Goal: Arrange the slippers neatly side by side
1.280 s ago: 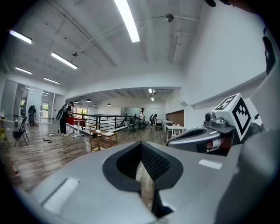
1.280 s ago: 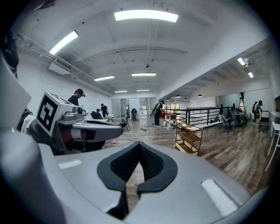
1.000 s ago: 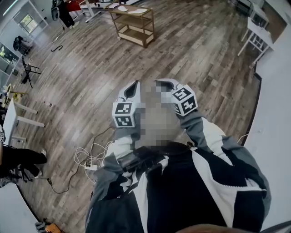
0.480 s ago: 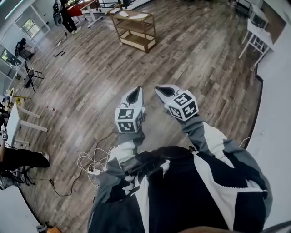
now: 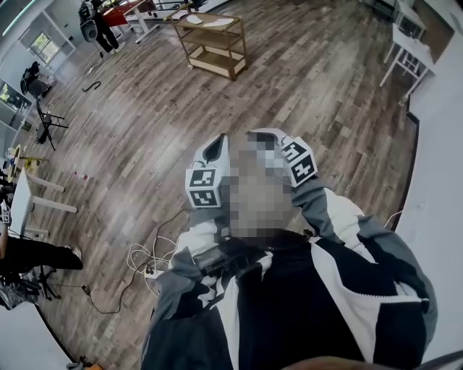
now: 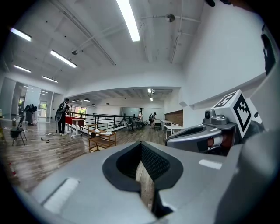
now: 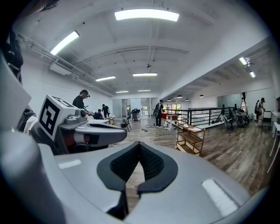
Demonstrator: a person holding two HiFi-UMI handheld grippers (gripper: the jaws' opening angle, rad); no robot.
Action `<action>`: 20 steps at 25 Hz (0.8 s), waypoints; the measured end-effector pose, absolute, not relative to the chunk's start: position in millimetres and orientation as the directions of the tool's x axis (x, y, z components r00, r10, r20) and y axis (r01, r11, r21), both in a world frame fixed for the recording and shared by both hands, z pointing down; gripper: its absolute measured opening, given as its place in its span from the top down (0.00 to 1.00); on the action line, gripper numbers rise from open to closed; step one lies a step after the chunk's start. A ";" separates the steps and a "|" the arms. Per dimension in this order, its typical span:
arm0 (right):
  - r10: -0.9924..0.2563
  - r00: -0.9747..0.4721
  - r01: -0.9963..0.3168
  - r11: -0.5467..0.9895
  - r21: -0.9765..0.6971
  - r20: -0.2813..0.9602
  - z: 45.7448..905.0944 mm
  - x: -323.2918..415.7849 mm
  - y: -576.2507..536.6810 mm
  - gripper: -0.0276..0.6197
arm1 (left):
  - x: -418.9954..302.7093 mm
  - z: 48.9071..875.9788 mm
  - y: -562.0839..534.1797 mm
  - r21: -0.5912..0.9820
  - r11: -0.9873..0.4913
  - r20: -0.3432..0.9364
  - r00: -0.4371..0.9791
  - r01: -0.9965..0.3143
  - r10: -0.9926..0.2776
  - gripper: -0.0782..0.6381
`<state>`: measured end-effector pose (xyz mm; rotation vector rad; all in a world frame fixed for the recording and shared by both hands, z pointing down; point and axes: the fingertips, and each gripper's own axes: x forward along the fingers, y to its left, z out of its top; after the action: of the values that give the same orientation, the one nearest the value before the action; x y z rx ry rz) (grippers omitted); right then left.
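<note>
Since no slippers are showing, I am holding left tool (image 6: 141, 146) and right tool (image 7: 139, 146) pressed together, empty; probably scanning the floor (image 5: 145, 130) for them comes first.

both held out front side by side, pointing about level: left gripper (image 5: 213, 148) has its jaws closed on nothing, right gripper (image 7: 139, 151) same deal, closed and empty, arms (image 5: 325, 206) bent near the chest

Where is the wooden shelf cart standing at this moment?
In the head view the wooden shelf cart stands on the plank floor at the top edge, left of centre, to the right of a red table.
</note>
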<state>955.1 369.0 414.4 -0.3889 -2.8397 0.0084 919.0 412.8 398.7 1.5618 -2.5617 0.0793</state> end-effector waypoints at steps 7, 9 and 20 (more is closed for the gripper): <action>0.189 -0.939 0.186 0.982 -0.040 0.288 416.9 910.7 354.8 0.95 | 869.5 399.7 398.3 0.047 0.390 0.142 -0.380 -0.920 -0.914 0.89; 0.158 -0.943 0.155 0.987 -0.032 0.292 415.3 893.7 352.8 0.95 | 848.9 395.9 396.4 0.051 0.366 0.127 -0.358 -0.929 -0.925 0.89; 0.026 -0.958 0.018 0.999 -0.030 0.287 406.9 795.5 359.9 0.95 | 743.5 390.4 400.5 0.060 0.244 0.118 -0.235 -0.968 -0.965 0.89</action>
<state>795.5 359.9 406.9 -0.0317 -2.8497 0.0384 743.5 400.5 390.4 1.8557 -2.3718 0.0384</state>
